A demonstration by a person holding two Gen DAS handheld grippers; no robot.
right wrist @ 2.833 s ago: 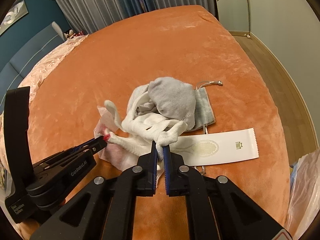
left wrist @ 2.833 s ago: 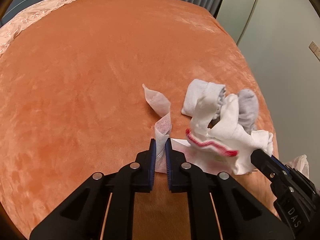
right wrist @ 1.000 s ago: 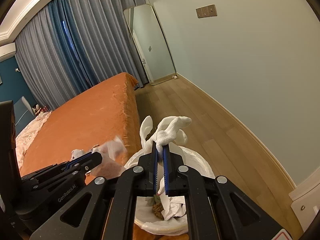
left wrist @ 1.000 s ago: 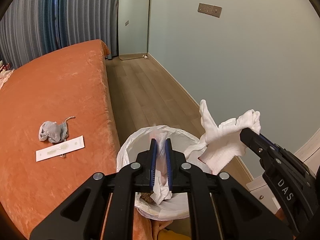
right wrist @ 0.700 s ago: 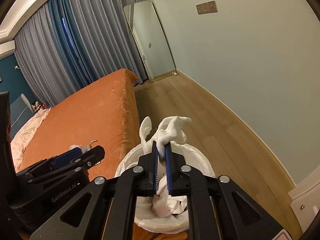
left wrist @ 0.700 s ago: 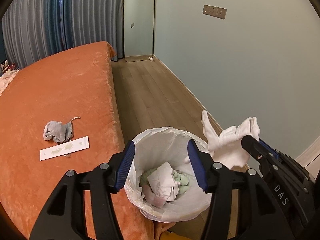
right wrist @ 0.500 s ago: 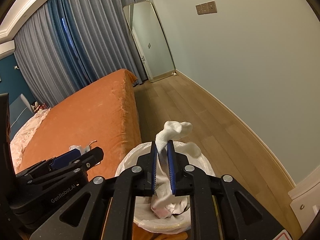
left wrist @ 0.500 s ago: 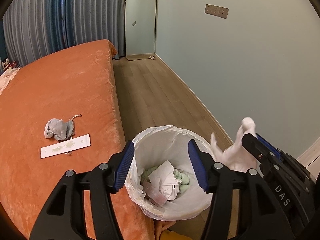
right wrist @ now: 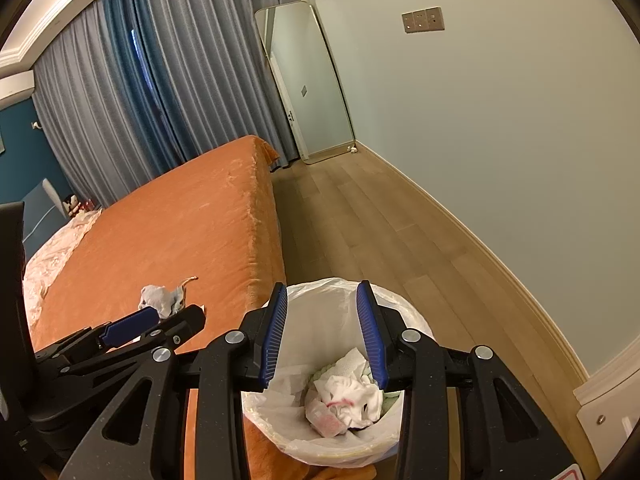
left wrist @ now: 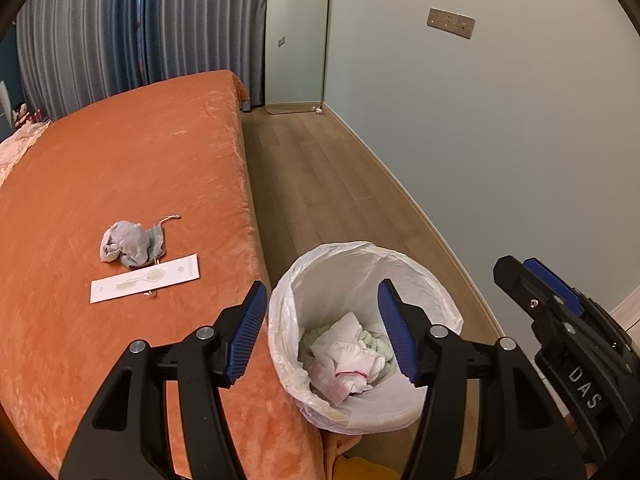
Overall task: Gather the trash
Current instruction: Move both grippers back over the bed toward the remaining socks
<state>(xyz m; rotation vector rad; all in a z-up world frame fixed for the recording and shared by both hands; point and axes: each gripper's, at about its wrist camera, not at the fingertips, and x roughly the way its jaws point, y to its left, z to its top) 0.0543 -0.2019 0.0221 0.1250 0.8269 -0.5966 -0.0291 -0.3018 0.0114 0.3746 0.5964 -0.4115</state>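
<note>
Left tool point(left wrist: 322, 322) parted wide over the bin, blue pads point(left wrist: 246, 330) well clear of everything, nothing between them, nothing held. Right tool point(right wrist: 322, 330) parted less far, jaws opening at this moment, likewise empty, with only the bin's mouth seen through the gap. Both poised above the bin and tilted down toward it, side by side, touching neither liner nor trash; in the left wrist view, right tool point(left wrist: 538, 284) jutting in from the lower right edge, and in the right wrist view, left tool point(right wrist: 156, 322) reaching in from the lower left.

Below the pads: crumpled white cloth with a red stripe point(left wrist: 354, 364) lying on top of the heap inside the bin, a pale tissue point(right wrist: 326, 414) just beside it, something pale green point(left wrist: 380, 346) tucked behind. All of it resting low inside the white plastic liner point(left wrist: 436, 284) of the round bin, liner folded over the rim.

Bin standing on the wooden floor point(left wrist: 320, 168), pressed up against the near corner of the bed.

Farther out, on the orange bedspread point(left wrist: 120, 160): a flat white paper sleeve point(left wrist: 144, 278) printed with a brush outline, and, touching its far edge, a bunched grey drawstring pouch point(left wrist: 130, 242) with its cord trailing toward the bed's edge. Both well apart from the bin and from either tool.

Beyond: tall mirror point(right wrist: 308, 80) leaning against the pale wall, grey and blue curtains point(right wrist: 160, 80) behind the bed.
</note>
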